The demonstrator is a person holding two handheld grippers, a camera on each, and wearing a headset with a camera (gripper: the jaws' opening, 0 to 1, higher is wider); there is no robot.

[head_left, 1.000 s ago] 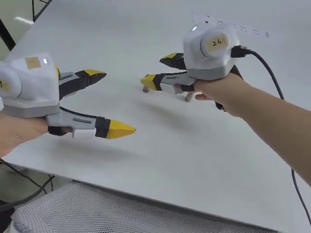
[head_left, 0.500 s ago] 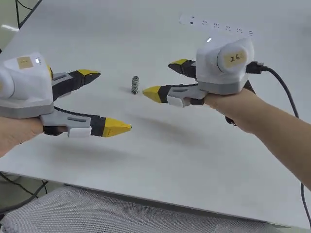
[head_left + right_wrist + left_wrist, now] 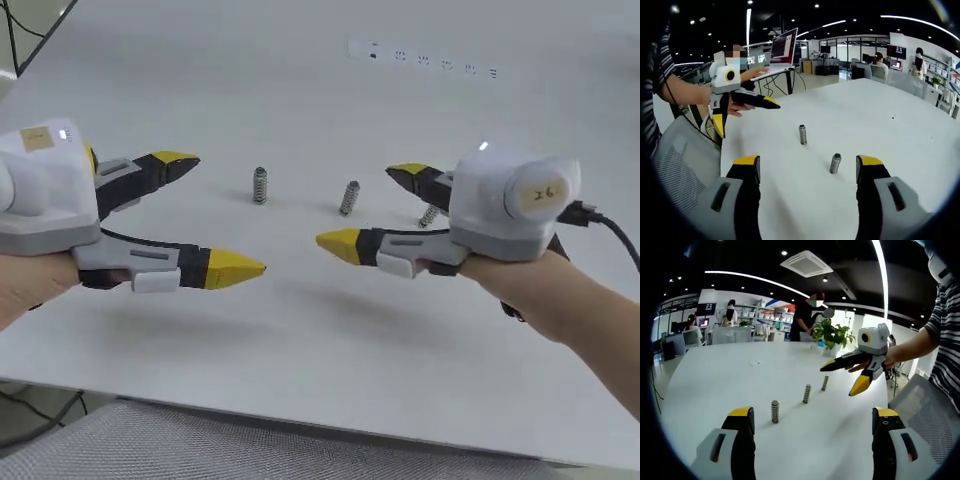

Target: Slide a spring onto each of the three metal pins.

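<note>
Three small springs stand in a row on the white table (image 3: pixel 330 330): a left spring (image 3: pixel 260 185), a middle spring (image 3: pixel 349 198) and a right spring (image 3: pixel 429 214), the last partly behind the right gripper. My left gripper (image 3: pixel 205 213) hovers at the left, open and holding nothing. My right gripper (image 3: pixel 372 207) hovers at the right, open and holding nothing, pulled back from the springs. In the left gripper view the springs (image 3: pixel 774 411) (image 3: pixel 806 393) (image 3: pixel 825 383) stand ahead. The right gripper view has two springs (image 3: pixel 802 134) (image 3: pixel 835 163) between its jaws' line.
A white power strip (image 3: pixel 422 60) lies at the far edge of the table. A black cable (image 3: pixel 608 225) runs from the right gripper. A grey mesh chair (image 3: pixel 200 445) sits below the near table edge. People and desks stand in the room behind.
My right gripper has drawn back toward me and to the right, uncovering the middle and right springs. The head camera has tilted, shifting the scene. My left gripper has hardly moved.
</note>
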